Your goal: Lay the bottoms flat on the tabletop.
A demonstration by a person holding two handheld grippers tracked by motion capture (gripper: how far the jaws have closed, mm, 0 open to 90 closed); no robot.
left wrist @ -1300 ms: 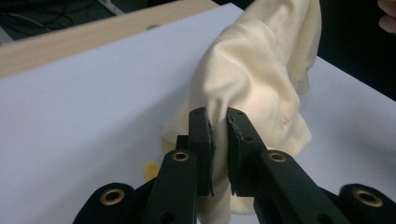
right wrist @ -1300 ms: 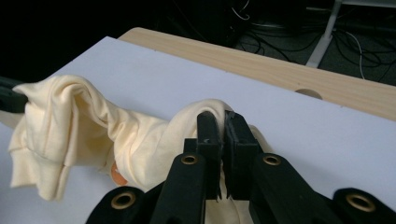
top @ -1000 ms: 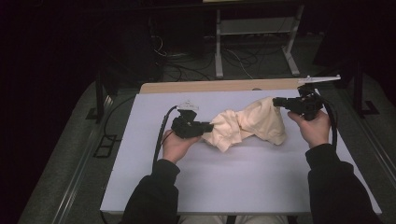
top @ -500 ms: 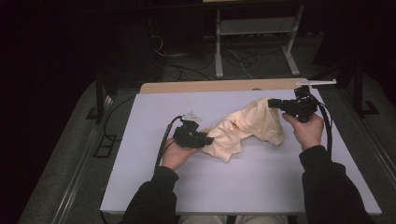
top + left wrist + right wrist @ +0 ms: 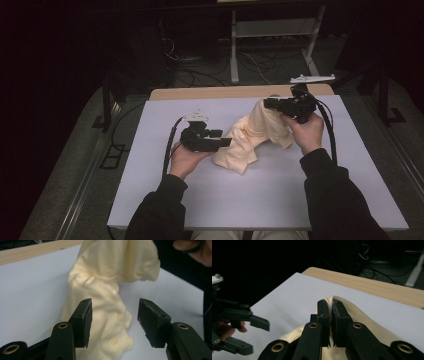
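High view: the crumpled pale-yellow cloth is half lifted off the white table sheet; smoothing or folding seems still ahead. Left gripper view: the left gripper has just been opening, jaws spread, cloth between them untouched. Right gripper view: the right gripper pinches a fold of the cloth.

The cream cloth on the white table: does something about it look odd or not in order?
The cream cloth is crumpled, not flat. The right tool pinches its top edge and lifts it; the lower end bunches on the table. The left tool, jaws just opening, no longer presses it.
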